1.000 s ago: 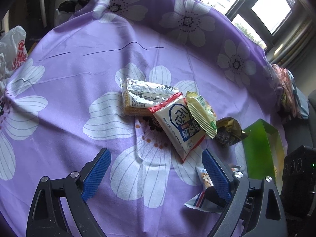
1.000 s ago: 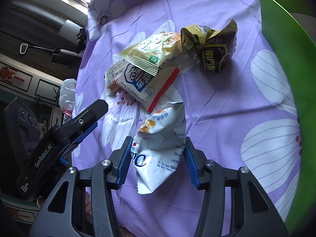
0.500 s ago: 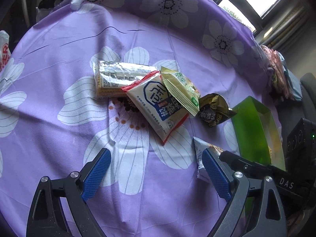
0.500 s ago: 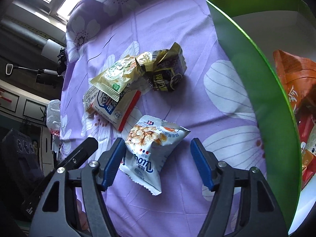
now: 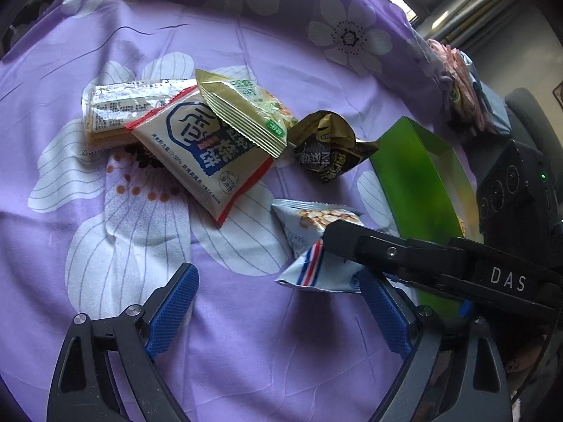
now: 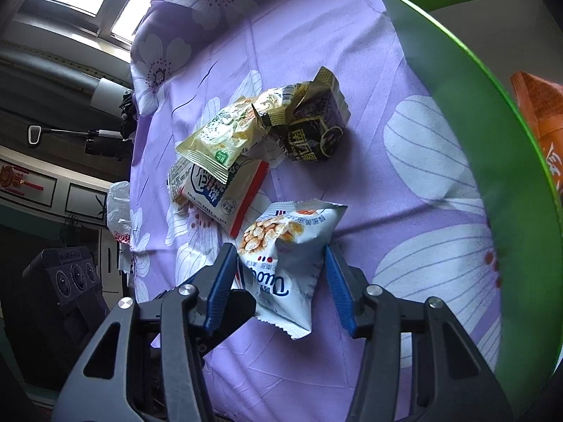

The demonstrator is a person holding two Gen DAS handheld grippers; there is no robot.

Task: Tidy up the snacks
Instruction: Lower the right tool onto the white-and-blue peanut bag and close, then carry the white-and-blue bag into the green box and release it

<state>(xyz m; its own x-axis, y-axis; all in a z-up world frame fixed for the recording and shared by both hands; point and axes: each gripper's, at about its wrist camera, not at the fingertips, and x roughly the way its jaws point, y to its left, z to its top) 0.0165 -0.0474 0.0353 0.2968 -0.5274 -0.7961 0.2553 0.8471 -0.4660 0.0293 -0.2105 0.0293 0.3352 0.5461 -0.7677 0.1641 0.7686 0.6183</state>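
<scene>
White snack bag (image 6: 281, 263) between right gripper (image 6: 279, 283) pads

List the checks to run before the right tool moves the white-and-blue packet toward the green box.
1. Right tool gripping the white-and-blue packet: ok, both pads press its sides.
2. Left tool out of the way: ok, open, holding nothing.
3. Packet free of the red-edged packet: ok, apart in the left wrist view.
4. Green box open: ok.
5. Room inside the box: cannot tell; an orange packet shows, the rest is out of view.
</scene>
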